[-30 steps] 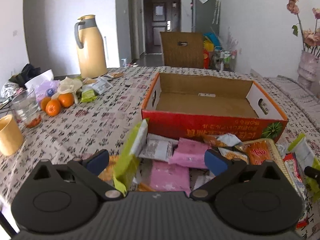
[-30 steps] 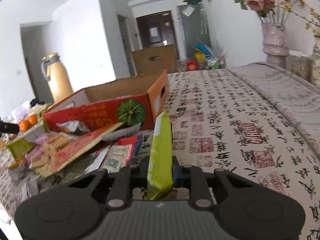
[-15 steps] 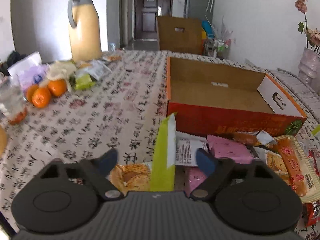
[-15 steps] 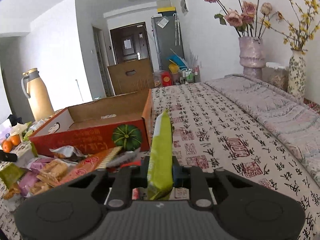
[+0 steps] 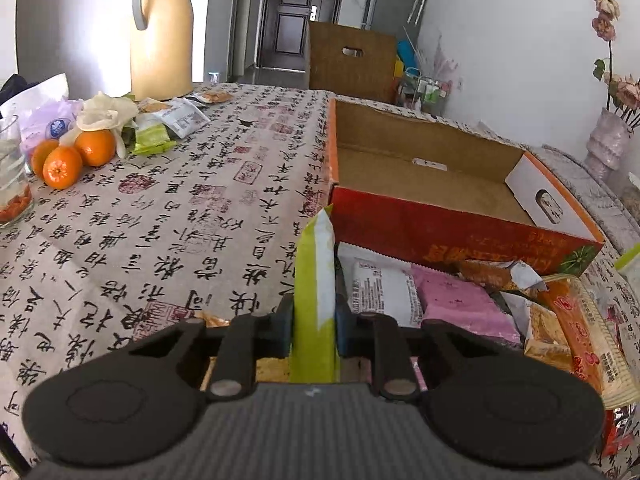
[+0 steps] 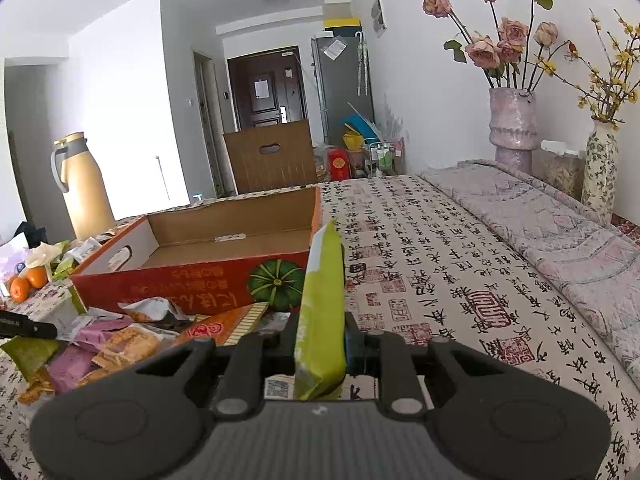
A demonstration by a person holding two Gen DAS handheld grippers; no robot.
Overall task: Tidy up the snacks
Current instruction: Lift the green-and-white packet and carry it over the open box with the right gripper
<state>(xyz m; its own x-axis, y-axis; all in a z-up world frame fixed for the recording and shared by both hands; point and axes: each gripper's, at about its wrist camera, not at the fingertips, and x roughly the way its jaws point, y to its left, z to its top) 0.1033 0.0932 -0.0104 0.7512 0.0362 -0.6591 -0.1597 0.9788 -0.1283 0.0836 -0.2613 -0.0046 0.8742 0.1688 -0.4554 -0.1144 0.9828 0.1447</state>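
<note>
My left gripper [image 5: 314,320] is closing tight on a green-and-white snack packet [image 5: 316,272]; its pads press both sides and the packet stands upright. Just right of it lies a pile of snacks, with a pink packet [image 5: 460,304] on top. Behind the pile stands an empty red cardboard box [image 5: 440,232], open at the top. My right gripper [image 6: 322,340] is shut on a second green packet [image 6: 324,292], held upright above the table beside the box's [image 6: 180,284] near right corner. The snack pile [image 6: 120,340] lies to its left.
A tan thermos jug [image 5: 162,28], oranges [image 5: 62,166], a glass [image 5: 10,172] and more wrappers sit at the table's far left. Flower vases [image 6: 512,120] stand at the right edge. A brown carton [image 5: 352,62] stands beyond the table. Patterned cloth [image 6: 440,264] lies bare right of the box.
My left gripper moved in over the pile's left end and went from wide open to shut on the green-and-white packet. The right gripper rose a little, still gripping its green packet.
</note>
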